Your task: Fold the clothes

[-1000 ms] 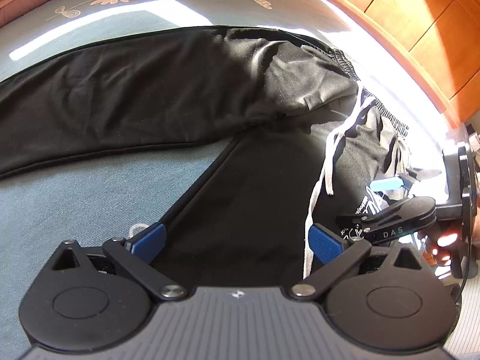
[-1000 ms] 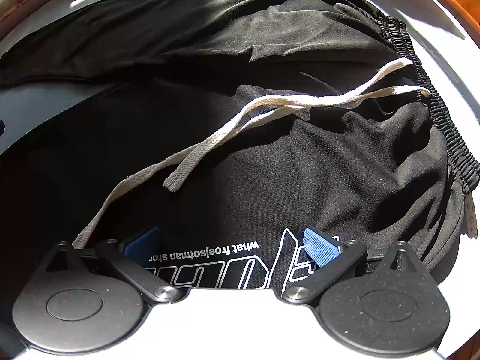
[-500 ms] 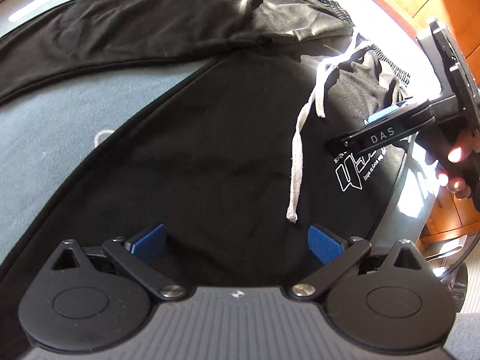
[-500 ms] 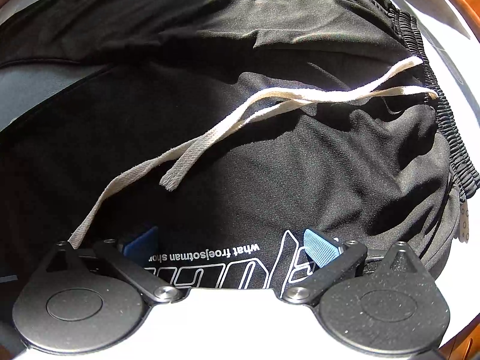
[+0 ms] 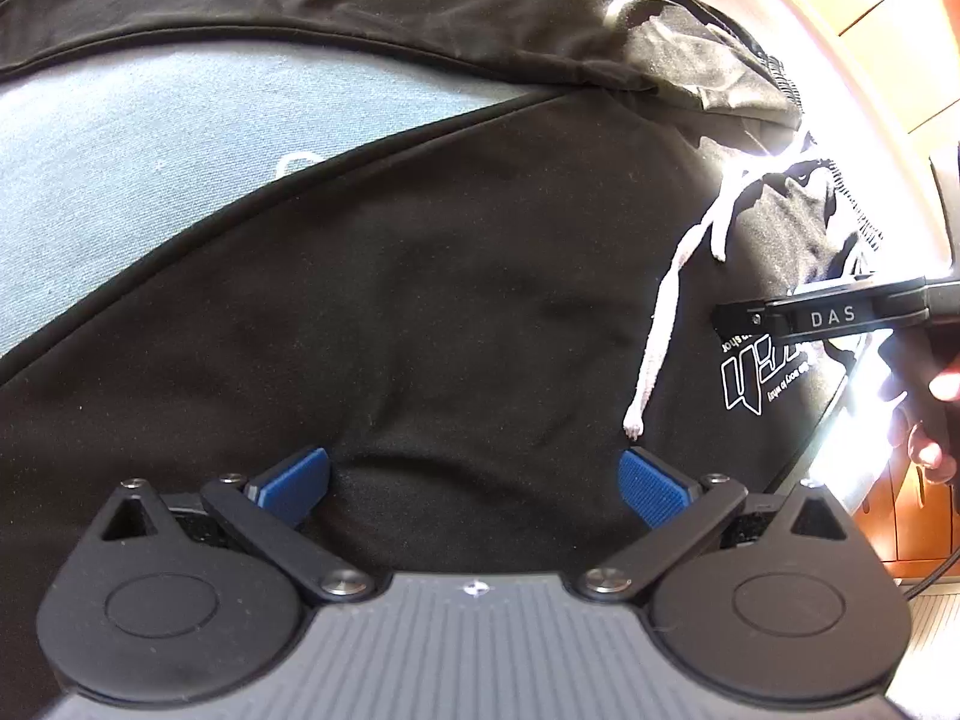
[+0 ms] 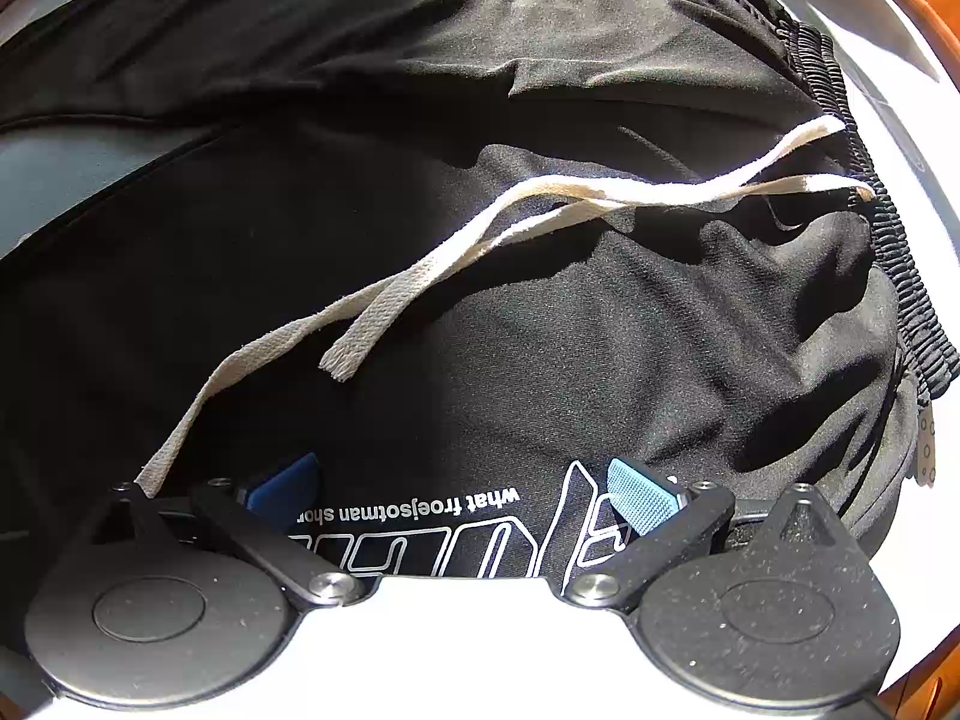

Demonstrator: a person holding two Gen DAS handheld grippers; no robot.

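Black trousers point(image 5: 456, 312) lie spread on a bed with a blue-grey sheet point(image 5: 120, 180). 1 leg runs along the far side, the other crosses the near side, and a wedge of sheet shows between them. The elastic waistband point(image 6: 888, 228) sits at the right, bunched and wrinkled, in strong sunlight. A white drawstring point(image 6: 420, 276) trails from the waistband across the upper front of the trousers, its 2 flat ends lying loose on the cloth. A white outline logo point(image 6: 456, 546) with small text is printed on the hip area.

The left gripper point(image 5: 474, 480) hovers low over the near leg, its jaws wide with blue pads on either side and only flat cloth between them; whether the pads touch the cloth I cannot tell. The drawstring's end lies just beyond its right pad.

The right gripper point(image 6: 462, 492) is at the hip, directly over the logo, its jaws also wide and closed on nothing. In the left wrist view its black arm marked "DAS" reaches in from the right above the logo, with a hand point(image 5: 930, 420) behind it. Orange wooden panels point(image 5: 870, 12) stand beyond the bed.
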